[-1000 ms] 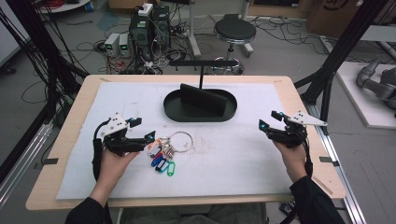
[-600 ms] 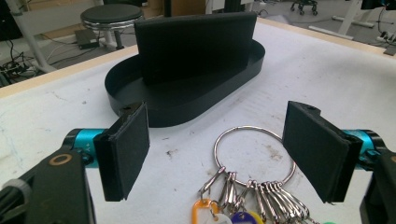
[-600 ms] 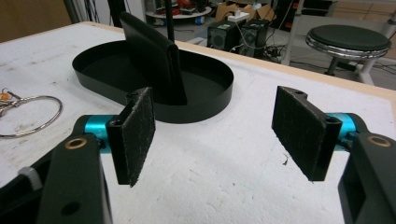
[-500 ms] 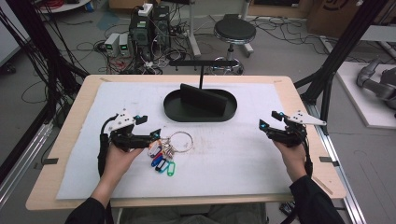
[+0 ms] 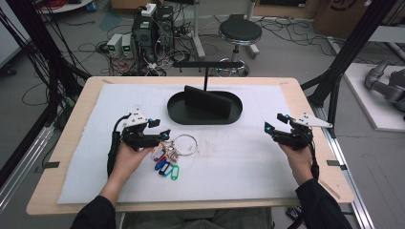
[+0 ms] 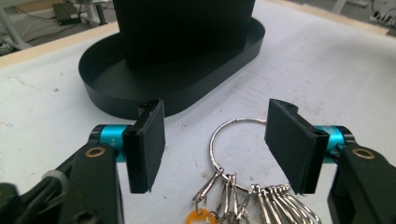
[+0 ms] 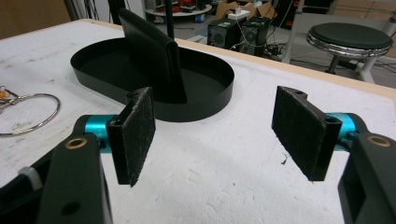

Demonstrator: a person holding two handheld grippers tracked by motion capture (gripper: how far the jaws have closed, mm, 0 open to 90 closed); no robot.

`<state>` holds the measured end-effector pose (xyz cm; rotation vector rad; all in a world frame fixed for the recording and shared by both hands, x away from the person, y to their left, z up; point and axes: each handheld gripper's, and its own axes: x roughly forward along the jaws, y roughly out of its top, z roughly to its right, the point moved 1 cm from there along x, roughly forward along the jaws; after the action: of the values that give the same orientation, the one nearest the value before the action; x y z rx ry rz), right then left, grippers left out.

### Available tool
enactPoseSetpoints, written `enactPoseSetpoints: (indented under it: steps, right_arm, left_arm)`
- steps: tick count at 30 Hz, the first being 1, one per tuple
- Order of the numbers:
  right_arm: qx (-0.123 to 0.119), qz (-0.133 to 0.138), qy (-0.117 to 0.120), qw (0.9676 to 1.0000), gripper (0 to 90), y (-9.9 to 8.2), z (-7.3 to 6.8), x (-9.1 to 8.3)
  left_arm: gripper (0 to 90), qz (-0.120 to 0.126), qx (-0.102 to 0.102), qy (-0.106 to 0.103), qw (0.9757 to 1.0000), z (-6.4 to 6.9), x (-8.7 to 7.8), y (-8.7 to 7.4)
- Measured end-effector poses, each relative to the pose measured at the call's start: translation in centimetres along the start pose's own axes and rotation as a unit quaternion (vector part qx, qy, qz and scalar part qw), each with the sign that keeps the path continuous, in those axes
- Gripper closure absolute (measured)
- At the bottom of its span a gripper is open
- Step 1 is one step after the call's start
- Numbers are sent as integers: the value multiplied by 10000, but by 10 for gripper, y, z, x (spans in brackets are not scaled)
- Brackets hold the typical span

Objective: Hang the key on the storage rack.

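A large metal key ring (image 5: 185, 143) (image 6: 236, 154) lies on the white mat, with several clips and coloured key tags (image 5: 166, 164) bunched at its near left. My left gripper (image 5: 159, 130) (image 6: 215, 140) is open just over the ring's left side, its jaws straddling the ring and clips without touching them. A black oval tray (image 5: 176, 113) (image 6: 112, 93) (image 7: 210, 100) with an upright black stand (image 5: 210, 102) (image 7: 149, 51) sits at the mat's far middle. My right gripper (image 5: 274, 123) (image 7: 215, 135) hangs open over bare mat at the right, nothing between its pads.
The white foam mat (image 5: 239, 162) covers most of the wooden table (image 5: 305, 102). A thin black T-shaped post (image 5: 206, 71) rises behind the tray. Beyond the table stand a stool (image 5: 240, 32), computer boxes and cables on the floor.
My left gripper has moved right and slightly forward, onto the key ring. The right gripper has stayed put.
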<state>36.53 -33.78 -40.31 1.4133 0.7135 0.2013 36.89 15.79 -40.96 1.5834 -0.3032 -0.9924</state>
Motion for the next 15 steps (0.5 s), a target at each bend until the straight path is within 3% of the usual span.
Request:
enactPoseSetpoints:
  steps: [5, 15]
  right_arm:
    - [4, -18, -5, 10000, 306, 0, 0, 0]
    - [7, -30, 30, 10000, 306, 0, 0, 1]
  left_arm:
    - [401, -98, -154, -107, 9998, -1, 14, 2]
    - [460, -613, -94, -128, 9980, 3, 44, 0]
